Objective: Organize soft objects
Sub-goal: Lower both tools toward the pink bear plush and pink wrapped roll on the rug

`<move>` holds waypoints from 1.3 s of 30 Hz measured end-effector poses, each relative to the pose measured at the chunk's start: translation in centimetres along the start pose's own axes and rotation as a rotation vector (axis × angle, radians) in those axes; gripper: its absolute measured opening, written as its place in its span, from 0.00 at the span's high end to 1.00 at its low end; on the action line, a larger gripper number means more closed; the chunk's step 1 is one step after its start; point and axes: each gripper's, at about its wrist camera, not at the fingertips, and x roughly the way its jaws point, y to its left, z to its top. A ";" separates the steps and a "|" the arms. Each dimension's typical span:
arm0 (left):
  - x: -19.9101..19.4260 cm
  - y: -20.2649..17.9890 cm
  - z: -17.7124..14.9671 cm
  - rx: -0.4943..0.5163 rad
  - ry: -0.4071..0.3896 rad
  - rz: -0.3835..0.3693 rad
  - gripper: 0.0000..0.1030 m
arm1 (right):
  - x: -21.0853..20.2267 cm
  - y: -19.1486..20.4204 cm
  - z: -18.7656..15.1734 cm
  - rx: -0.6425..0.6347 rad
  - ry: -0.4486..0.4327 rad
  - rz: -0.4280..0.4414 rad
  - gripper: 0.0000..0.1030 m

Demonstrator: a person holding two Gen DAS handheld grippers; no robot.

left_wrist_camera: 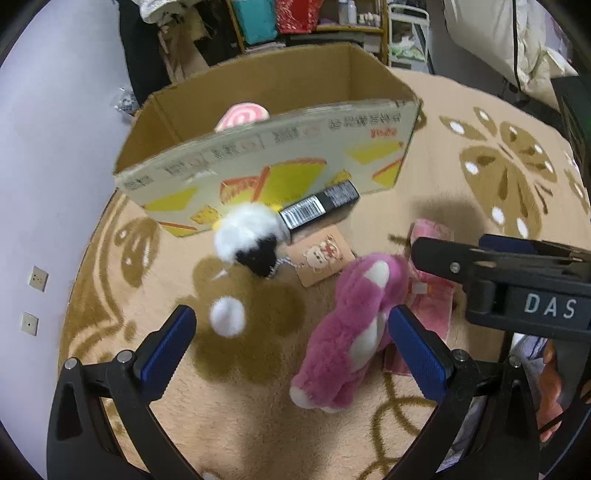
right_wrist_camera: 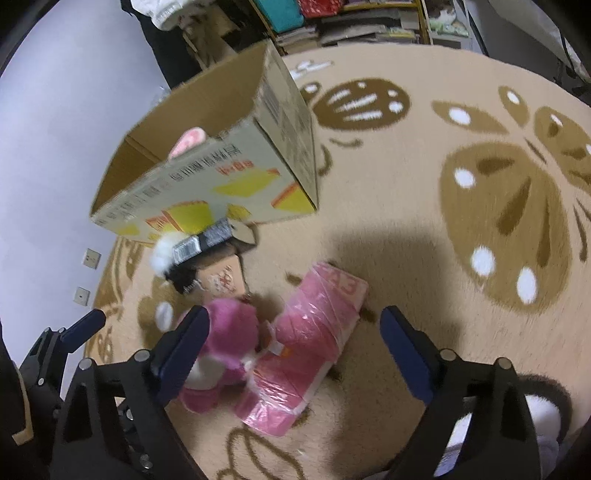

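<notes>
A pink plush bear lies on the carpet. My left gripper hangs open above it, with the bear by its right finger and a white pom-pom by its left. My right gripper is open over a pink plastic-wrapped package beside the bear; its pads touch nothing. A black-and-white plush rests in front of the open cardboard box. A pink-and-white swirl plush peeks over the box's front wall.
A black barcoded carton and a brown card tag lie between the box and the bear. The beige carpet with brown butterflies stretches right. A pale wall is close on the left, cluttered shelves behind the box.
</notes>
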 end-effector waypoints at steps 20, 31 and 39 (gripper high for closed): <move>4.0 -1.3 -0.3 0.027 0.098 -0.005 0.00 | 2.9 -0.1 -0.4 0.026 0.089 0.023 0.15; 4.8 -1.0 -0.5 0.004 0.107 -0.028 0.00 | 3.3 -0.7 -0.2 0.051 0.096 0.032 0.15; 4.6 -1.3 -0.8 0.007 0.100 -0.029 0.00 | 2.9 -1.0 -0.2 0.061 0.089 0.038 0.17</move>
